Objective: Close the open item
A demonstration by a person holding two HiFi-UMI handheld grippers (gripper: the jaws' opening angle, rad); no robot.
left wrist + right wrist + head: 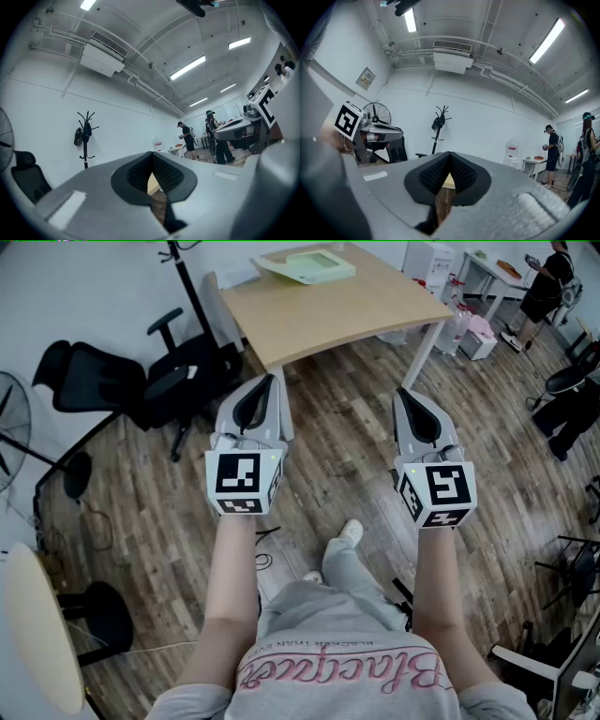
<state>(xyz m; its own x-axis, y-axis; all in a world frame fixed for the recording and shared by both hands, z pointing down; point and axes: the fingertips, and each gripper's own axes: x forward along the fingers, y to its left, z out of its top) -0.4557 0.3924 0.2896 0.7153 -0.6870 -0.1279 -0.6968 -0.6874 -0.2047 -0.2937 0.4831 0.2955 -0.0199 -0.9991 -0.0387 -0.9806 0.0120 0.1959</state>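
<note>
A pale green flat case (307, 263) lies open on the far end of a light wooden table (356, 310). Both grippers are held up over the wooden floor, well short of the table. My left gripper (271, 382) is shut, its jaws meeting with nothing between them. My right gripper (401, 395) is shut and empty too. In the left gripper view the closed jaw tips (152, 155) point toward a white wall, and the right gripper (243, 126) shows at the right. In the right gripper view the closed tips (449, 157) show a sliver of table beyond them, with the left gripper (370, 132) at the left.
Black office chairs (141, 381) stand left of the table, with a fan (9, 427) further left. A round white tabletop (37, 634) is at the lower left. A coat stand (84, 136) is against the wall. People (548, 282) stand by desks at the far right.
</note>
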